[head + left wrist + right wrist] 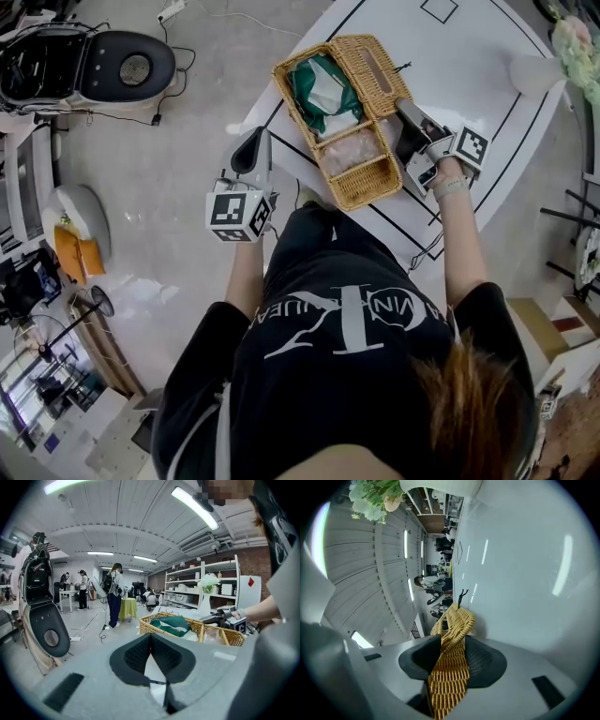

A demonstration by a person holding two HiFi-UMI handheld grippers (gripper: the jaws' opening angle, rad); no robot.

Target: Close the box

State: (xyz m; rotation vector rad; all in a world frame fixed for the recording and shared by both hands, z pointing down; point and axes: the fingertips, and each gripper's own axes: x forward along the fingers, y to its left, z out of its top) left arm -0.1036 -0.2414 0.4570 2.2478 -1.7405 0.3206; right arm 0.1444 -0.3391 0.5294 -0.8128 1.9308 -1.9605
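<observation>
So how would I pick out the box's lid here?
Find the white table with black lines; a wicker box stands open on it. The lid is the flat woven panel opened out along one long side of the box. Unlike the filled box beside it, it holds nothing, and the right hand-held gripper pinches its edge.

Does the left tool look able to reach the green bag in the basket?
Probably yes: the right tool holds the lid open, the green bag lies uncovered, and nothing blocks the left tool.
</observation>
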